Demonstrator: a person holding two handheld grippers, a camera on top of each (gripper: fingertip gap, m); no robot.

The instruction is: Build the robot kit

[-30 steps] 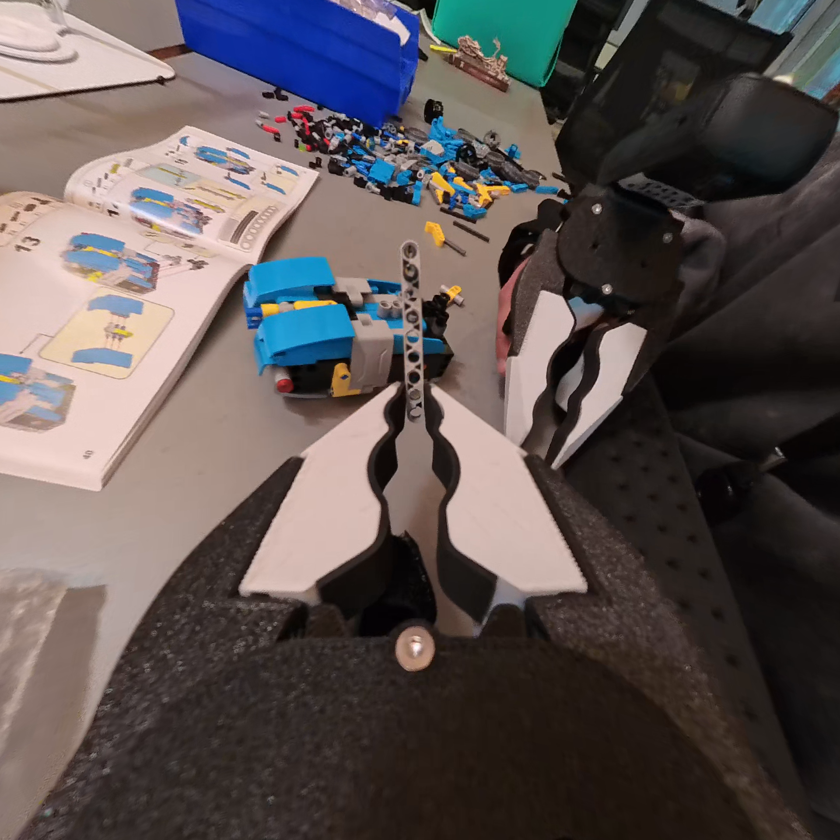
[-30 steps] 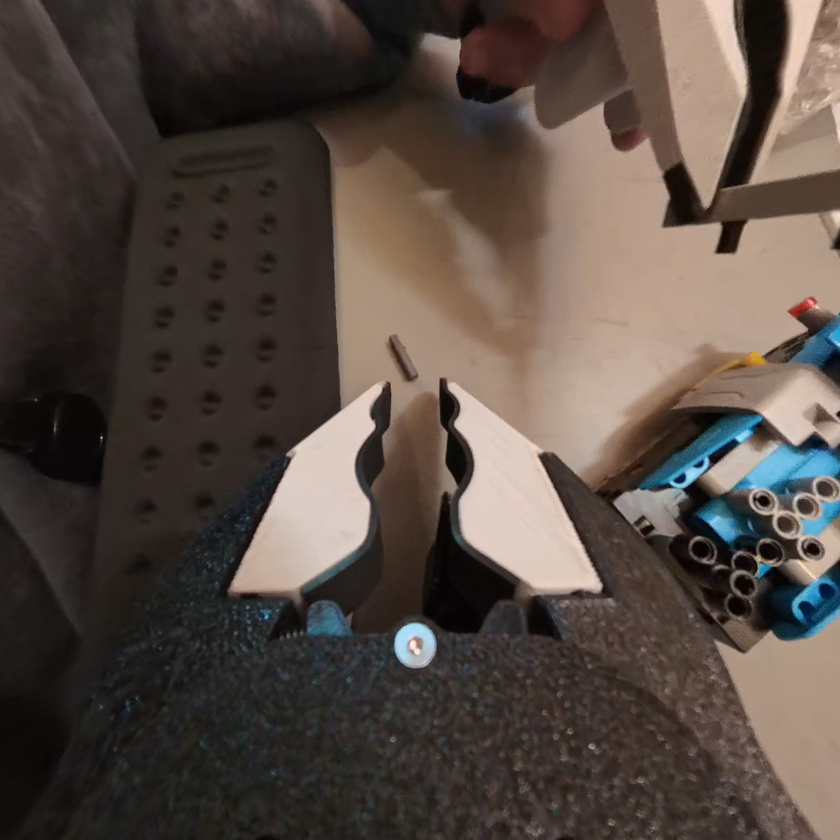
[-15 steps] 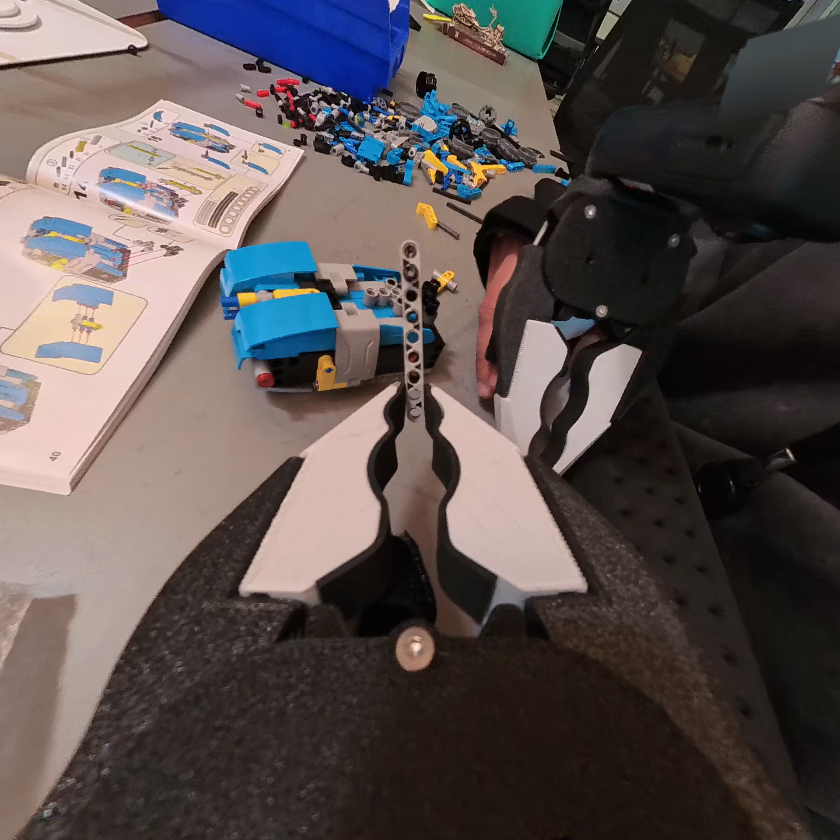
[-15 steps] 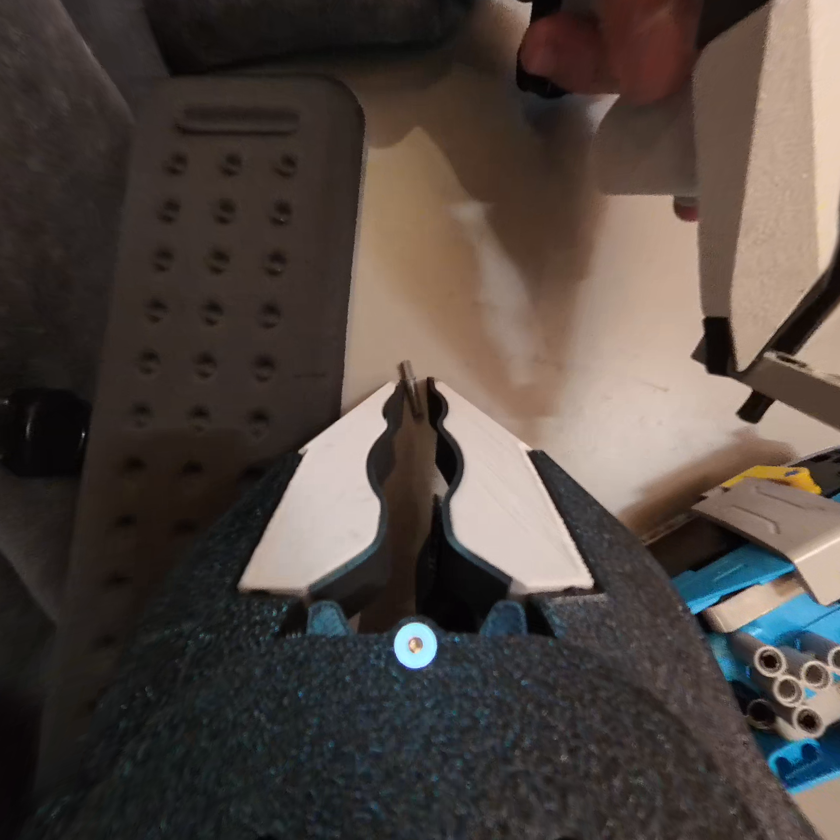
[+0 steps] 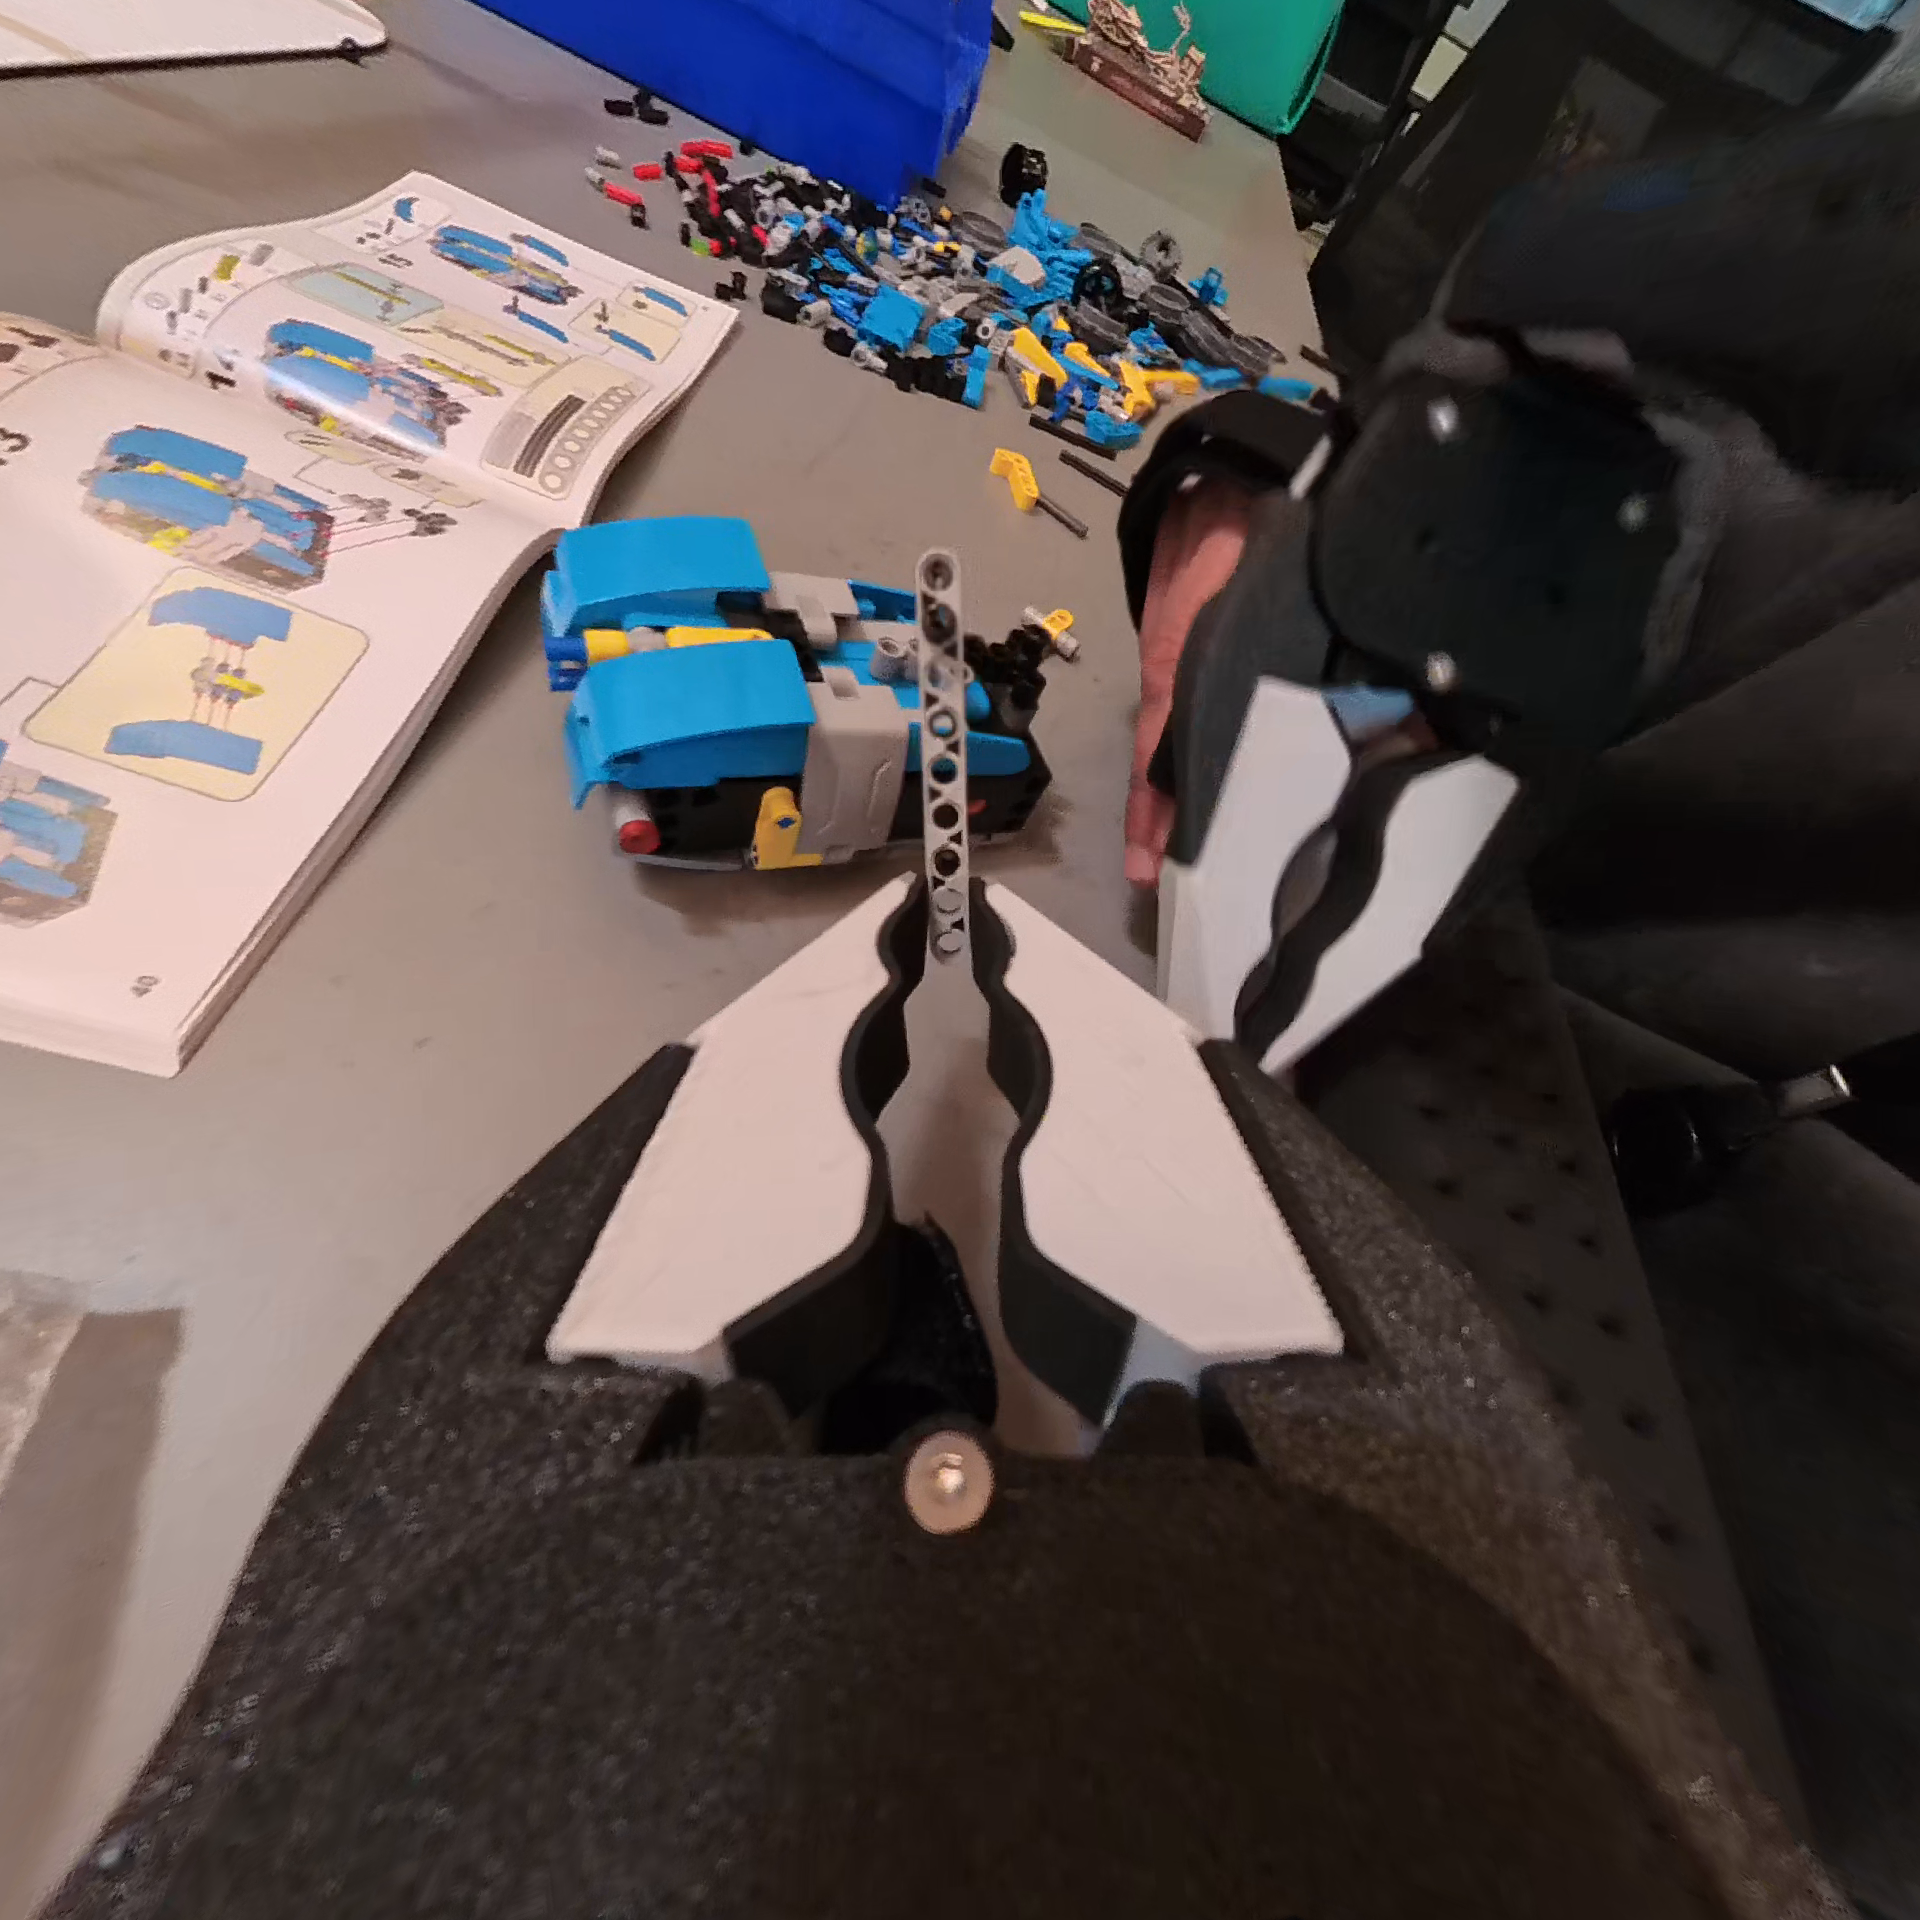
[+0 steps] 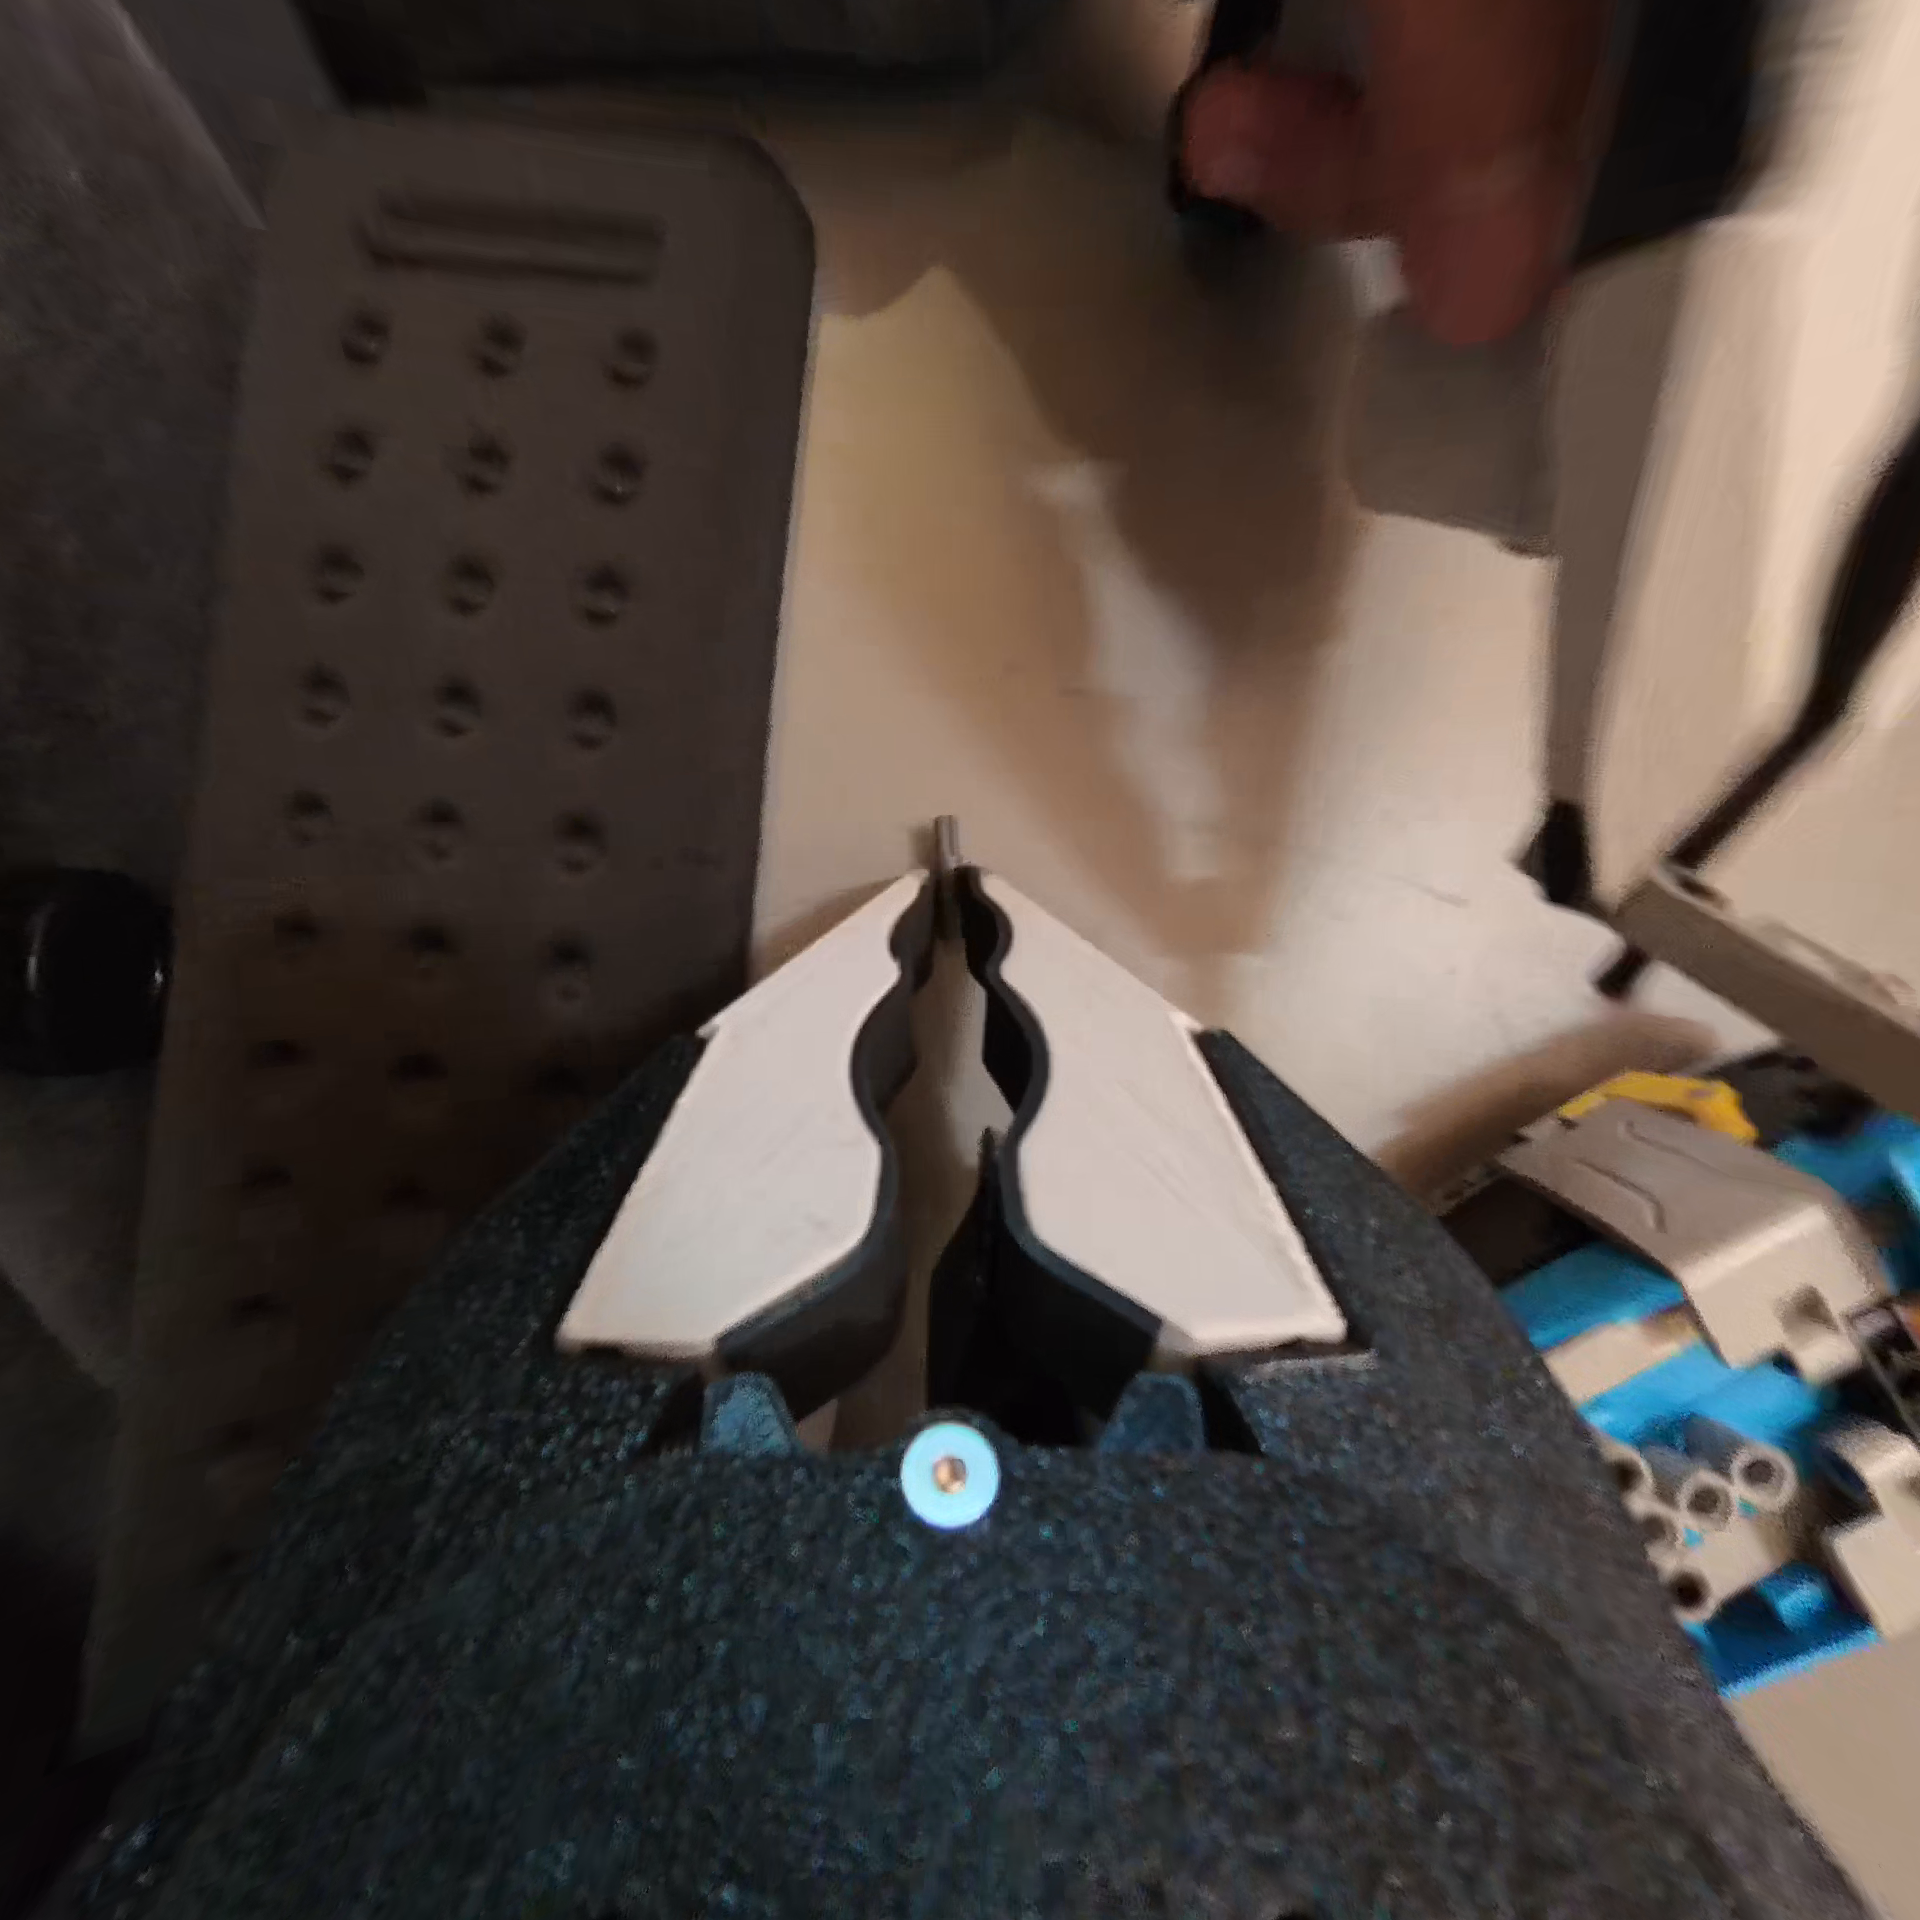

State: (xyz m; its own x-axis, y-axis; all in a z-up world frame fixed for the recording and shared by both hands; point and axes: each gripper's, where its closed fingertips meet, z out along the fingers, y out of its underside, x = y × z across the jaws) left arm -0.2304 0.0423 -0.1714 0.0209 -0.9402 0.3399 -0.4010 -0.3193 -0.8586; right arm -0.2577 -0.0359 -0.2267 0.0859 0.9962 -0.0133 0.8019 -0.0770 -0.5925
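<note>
We saw the left gripper (image 5: 948, 902) clamped on a long grey perforated plastic beam (image 5: 945, 748), standing before the blue-and-grey brick car model (image 5: 769, 717) on the grey counter (image 5: 436, 1039). The right gripper (image 6: 948, 883) pinched a small dark metal pin (image 6: 948, 837) beside a perforated grey armrest pad (image 6: 468, 582).

There are two grippers: the left gripper (image 5: 945, 914) and the right gripper (image 6: 948, 883). There is one long grey beam (image 5: 943, 748) and one small dark pin (image 6: 948, 840). There is one blue toy car (image 5: 769, 717) and one open booklet (image 5: 312, 499). One big pile of loose pieces (image 5: 987, 281) lies by the table's (image 5: 436, 1060) far edge, too many to count. One blue bin (image 5: 790, 73) stands there too.
</note>
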